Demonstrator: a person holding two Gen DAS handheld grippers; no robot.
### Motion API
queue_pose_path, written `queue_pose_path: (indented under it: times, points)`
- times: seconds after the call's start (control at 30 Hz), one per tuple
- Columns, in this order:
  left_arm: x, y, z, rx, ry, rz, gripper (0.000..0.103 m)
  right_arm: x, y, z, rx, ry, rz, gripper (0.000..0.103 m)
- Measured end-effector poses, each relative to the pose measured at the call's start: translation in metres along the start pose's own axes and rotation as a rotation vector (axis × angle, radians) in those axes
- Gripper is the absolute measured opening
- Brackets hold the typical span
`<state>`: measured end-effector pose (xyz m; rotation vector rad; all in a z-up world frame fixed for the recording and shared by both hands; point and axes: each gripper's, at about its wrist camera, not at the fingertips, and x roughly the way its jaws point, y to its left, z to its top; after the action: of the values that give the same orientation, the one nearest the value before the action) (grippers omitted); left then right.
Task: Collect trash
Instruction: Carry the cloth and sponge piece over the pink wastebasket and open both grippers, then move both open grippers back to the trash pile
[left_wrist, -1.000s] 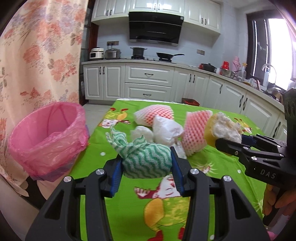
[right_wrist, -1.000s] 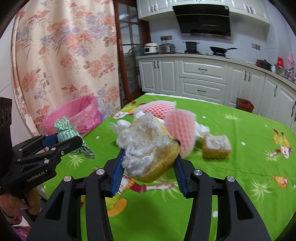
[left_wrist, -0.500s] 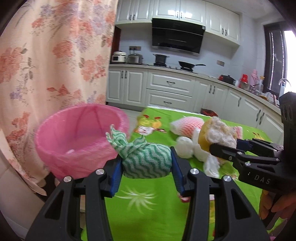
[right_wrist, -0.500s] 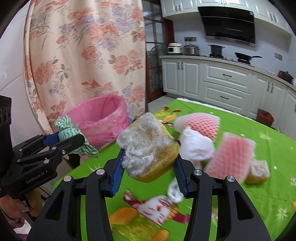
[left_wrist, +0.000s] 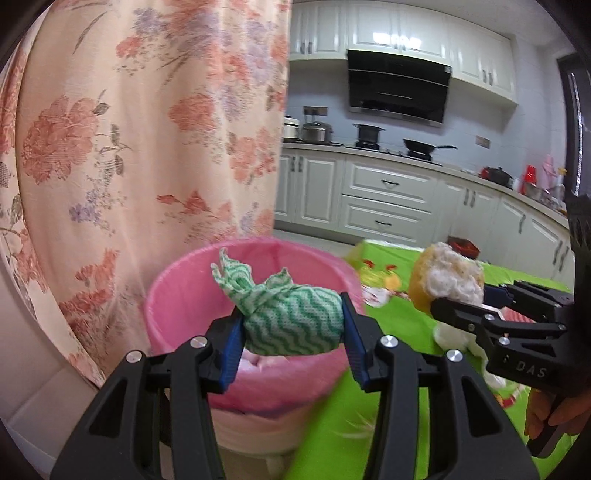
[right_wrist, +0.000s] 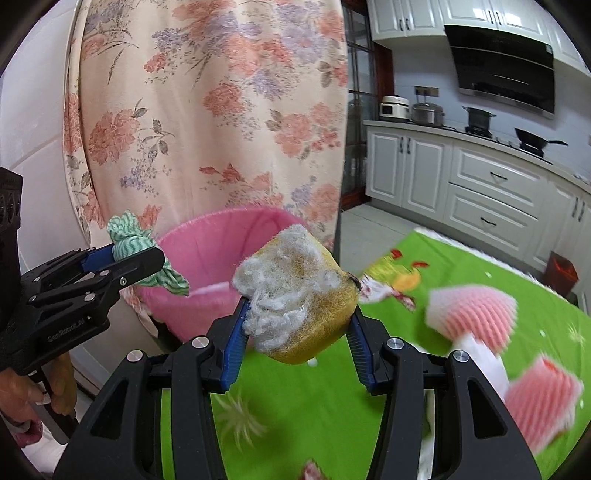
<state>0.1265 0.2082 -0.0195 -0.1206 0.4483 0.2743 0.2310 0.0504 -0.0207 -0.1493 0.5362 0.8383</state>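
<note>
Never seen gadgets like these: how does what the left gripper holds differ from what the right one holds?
The left gripper clamps a green-and-white zigzag cloth, knotted into a bundle. The right gripper clamps a yellow sponge with ragged white fluff on its face. The cloth looks soft and patterned, the sponge blocky and worn. Both are held near the pink bin.

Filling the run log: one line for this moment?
left hand-held gripper: holds cloth | right hand-held gripper: holds sponge | bin: ahead

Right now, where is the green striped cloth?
The green striped cloth is clamped in the left gripper, in front of the pink bin in the left wrist view, left of the sponge.
</note>
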Motion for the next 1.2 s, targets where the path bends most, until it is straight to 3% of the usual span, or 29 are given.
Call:
queue_pose_path:
  times: [0.2, 0.5, 0.57, 0.63, 0.67, 0.97, 1.2]
  points:
    - [0.028, 0.027, 0.016, -0.018, 0.018, 0.045, 0.048, 0.034, 0.008, 0.025, -0.018, 0.006, 0.043, 0.049]
    - [0.057, 0.05, 0.015, -0.042, 0.064, 0.082, 0.05, 0.084, 0.014, 0.046, -0.004, 0.029, 0.109, 0.051]
    - [0.062, 0.055, 0.014, -0.054, 0.071, 0.09, 0.055, 0.094, 0.016, 0.047, -0.006, 0.043, 0.131, 0.054]
    - [0.068, 0.061, 0.015, -0.072, 0.078, 0.106, 0.065, 0.104, 0.017, 0.047, -0.013, 0.06, 0.139, 0.063]
    - [0.067, 0.063, 0.014, -0.08, 0.075, 0.114, 0.071, 0.104, 0.018, 0.046, -0.017, 0.053, 0.134, 0.072]
    - [0.052, 0.067, 0.006, -0.12, 0.061, 0.152, 0.08, 0.073, 0.017, 0.038, -0.055, 0.015, 0.102, 0.073]
    - [0.026, 0.049, -0.008, -0.146, 0.061, 0.139, 0.095, 0.036, 0.009, 0.018, -0.02, 0.003, 0.067, 0.076]
